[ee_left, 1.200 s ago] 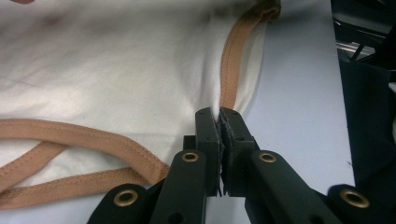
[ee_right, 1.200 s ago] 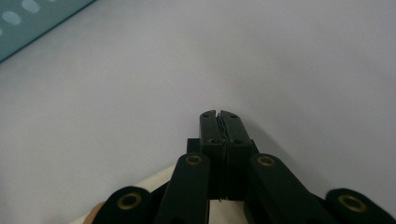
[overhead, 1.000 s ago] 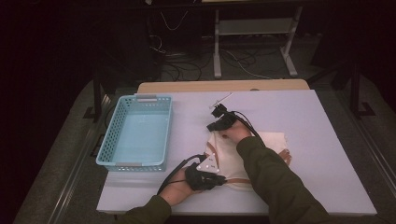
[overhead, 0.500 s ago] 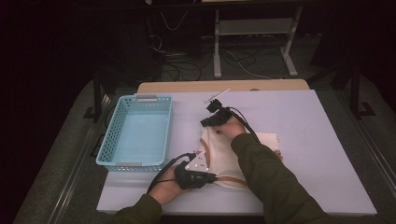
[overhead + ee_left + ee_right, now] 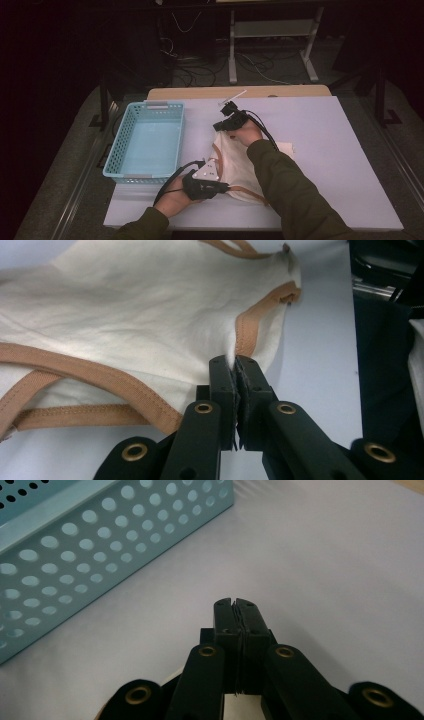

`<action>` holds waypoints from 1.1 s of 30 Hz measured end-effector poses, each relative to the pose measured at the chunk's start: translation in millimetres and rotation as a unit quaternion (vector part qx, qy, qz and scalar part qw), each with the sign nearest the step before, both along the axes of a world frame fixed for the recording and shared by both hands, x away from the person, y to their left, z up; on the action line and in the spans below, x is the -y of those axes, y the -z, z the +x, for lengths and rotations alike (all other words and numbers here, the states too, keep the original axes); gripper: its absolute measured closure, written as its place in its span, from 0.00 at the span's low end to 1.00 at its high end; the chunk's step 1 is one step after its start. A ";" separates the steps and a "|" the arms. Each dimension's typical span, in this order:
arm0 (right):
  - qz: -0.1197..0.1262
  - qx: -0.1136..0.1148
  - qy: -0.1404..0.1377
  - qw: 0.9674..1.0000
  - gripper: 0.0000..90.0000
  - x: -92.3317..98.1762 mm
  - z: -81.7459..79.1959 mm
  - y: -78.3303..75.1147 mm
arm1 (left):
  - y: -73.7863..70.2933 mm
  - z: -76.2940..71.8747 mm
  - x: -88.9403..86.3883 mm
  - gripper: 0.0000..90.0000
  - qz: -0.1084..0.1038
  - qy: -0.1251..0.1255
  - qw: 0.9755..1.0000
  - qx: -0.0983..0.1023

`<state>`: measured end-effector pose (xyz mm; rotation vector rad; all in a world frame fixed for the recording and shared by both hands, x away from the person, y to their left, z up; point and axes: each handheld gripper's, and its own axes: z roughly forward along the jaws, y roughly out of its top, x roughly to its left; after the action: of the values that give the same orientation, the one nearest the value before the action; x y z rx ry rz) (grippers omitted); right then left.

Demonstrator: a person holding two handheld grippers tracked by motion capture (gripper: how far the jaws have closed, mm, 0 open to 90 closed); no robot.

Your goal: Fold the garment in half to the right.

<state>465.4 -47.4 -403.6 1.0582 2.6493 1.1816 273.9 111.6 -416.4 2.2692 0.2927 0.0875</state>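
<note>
Cream garment (image 5: 235,165), soft, light and limp, spread on bench (image 5: 340,150) beside blue basket (image 5: 147,140). Left tool (image 5: 235,362) clamped on tan-trimmed edge; right tool (image 5: 235,602) closed, grip on the cloth unclear. Best held at hems.

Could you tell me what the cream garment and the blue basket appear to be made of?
The cream garment looks like soft woven cotton, matte: it creases finely, and its tan binding shows rows of stitching. The blue basket looks like moulded plastic with a smooth, slight sheen; its walls are stiff, with even round holes. Painted metal cannot be ruled out.
</note>
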 end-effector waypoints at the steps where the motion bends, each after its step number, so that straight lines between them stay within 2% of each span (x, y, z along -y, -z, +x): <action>1: 0.001 -0.002 0.004 1.000 0.98 0.8 -0.4 -1.3 | -0.9 0.3 0.4 0.96 -0.004 -0.001 1.000 0.001; 10: 0.012 0.006 0.011 1.000 0.98 11.6 -1.4 -8.6 | -5.9 2.4 5.5 0.96 -0.016 0.006 1.000 0.005; 12: 0.012 0.006 0.014 1.000 0.98 12.8 -1.8 -8.9 | -6.9 2.8 6.0 0.96 -0.014 0.010 1.000 0.005; 18: 0.023 0.012 0.023 0.999 0.98 25.6 -4.2 -13.7 | -8.8 4.0 13.0 0.96 -0.022 0.017 1.000 0.004; 33: 0.034 0.016 0.047 0.998 0.98 62.0 -11.3 -17.4 | -9.0 7.6 30.5 0.96 -0.015 0.045 0.999 0.006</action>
<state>454.1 -109.3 -386.1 1.1500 2.5215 1.2676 281.4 81.1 -407.4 2.2483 0.1831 0.0493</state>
